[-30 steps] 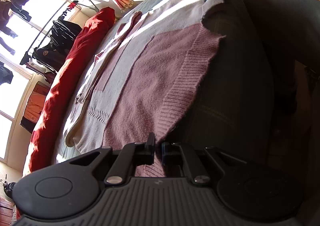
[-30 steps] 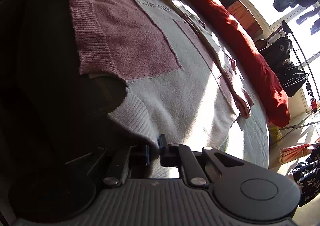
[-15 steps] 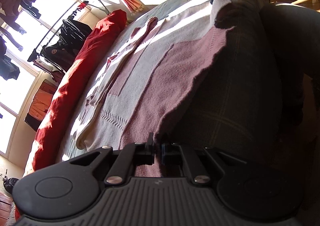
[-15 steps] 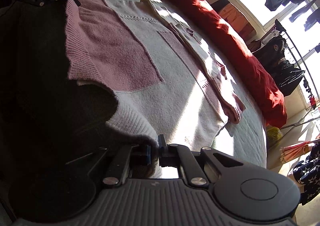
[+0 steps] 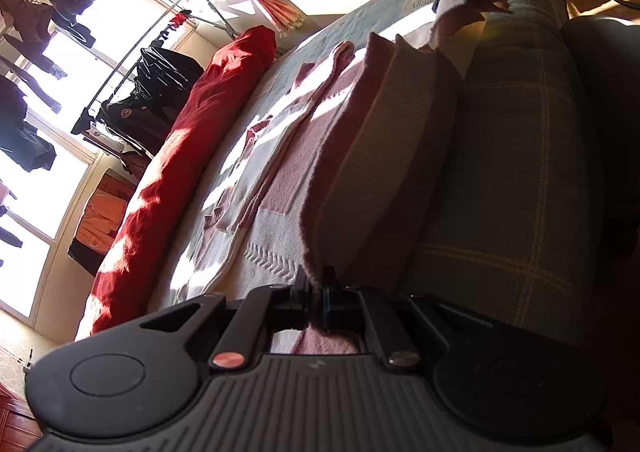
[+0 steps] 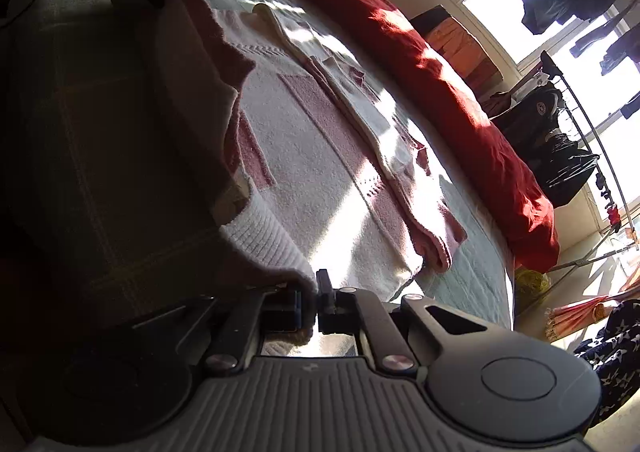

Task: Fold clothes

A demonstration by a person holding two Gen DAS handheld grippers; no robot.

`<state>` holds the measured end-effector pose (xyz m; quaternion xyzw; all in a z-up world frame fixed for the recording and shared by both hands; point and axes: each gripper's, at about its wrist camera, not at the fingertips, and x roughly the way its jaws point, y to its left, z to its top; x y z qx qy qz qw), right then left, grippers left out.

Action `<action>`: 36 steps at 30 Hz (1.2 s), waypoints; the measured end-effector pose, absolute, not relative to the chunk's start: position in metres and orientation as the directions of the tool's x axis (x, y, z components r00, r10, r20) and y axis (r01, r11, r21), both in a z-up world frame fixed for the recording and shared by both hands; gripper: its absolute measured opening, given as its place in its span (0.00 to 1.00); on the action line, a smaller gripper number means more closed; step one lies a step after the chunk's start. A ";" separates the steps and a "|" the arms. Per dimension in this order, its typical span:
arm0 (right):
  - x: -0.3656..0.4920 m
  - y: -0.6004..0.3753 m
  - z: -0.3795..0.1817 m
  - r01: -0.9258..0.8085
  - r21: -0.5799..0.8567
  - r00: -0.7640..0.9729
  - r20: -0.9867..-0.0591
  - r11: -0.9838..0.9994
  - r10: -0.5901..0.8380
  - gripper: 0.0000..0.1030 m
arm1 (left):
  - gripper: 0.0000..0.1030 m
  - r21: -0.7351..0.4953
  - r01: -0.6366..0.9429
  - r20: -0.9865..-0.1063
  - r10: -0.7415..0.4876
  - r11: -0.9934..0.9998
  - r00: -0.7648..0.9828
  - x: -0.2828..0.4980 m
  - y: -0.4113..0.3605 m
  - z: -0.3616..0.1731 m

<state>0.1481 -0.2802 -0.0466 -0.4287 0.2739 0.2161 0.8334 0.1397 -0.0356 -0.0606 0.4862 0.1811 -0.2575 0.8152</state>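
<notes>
Between my left tongs [image 5: 316, 294]: pinching the pink ribbed hem corner of the sweater [image 5: 280, 188], pressed tight on the knit.
Between my right tongs [image 6: 310, 306]: clamped on the white ribbed hem corner of the same garment.
Just past both tongs: I see the hem [image 5: 384, 156] raised off the plaid blanket [image 5: 512, 188] at the bed's near edge, hanging between my two grips and tilted over toward the body of the sweater.
Where the sweater lies: flat on the pale quilt [image 6: 472, 264] of the bed, pink and cream panels up, sleeves gathered along its far side.
How it should handle: I judge it soft, light and stretchy; the slack middle will sag between grips, and the thick ribbing gives the surest purchase.
Where I would hold: the two hem corners, as now, kept level so the fold edge lands straight.
Stage, as I judge it: a bottom-to-top fold is under way.
Farther off: a red bolster [image 5: 172, 172] along the bed's far edge, then a drying rack [image 6: 568, 140] with dark clothes at the bright windows.
</notes>
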 end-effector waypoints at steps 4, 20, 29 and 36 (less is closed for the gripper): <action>0.167 -0.281 -0.044 -0.583 -0.613 0.770 -0.626 0.534 0.123 0.07 | 0.04 0.711 0.580 -0.531 -0.236 0.398 0.814 0.156 -0.037 -0.059; 0.260 -0.285 -0.032 -0.493 -0.699 0.846 -0.525 0.518 0.098 0.07 | 0.04 0.792 0.464 -0.422 -0.193 0.396 0.886 0.260 -0.045 -0.046; 0.343 -0.286 -0.032 -0.428 -0.730 0.883 -0.465 0.533 0.072 0.07 | 0.04 0.807 0.423 -0.386 -0.175 0.412 0.906 0.350 -0.057 -0.046; 0.409 -0.289 -0.040 -0.410 -0.725 0.886 -0.461 0.553 0.053 0.07 | 0.04 0.807 0.424 -0.395 -0.158 0.412 0.905 0.405 -0.060 -0.058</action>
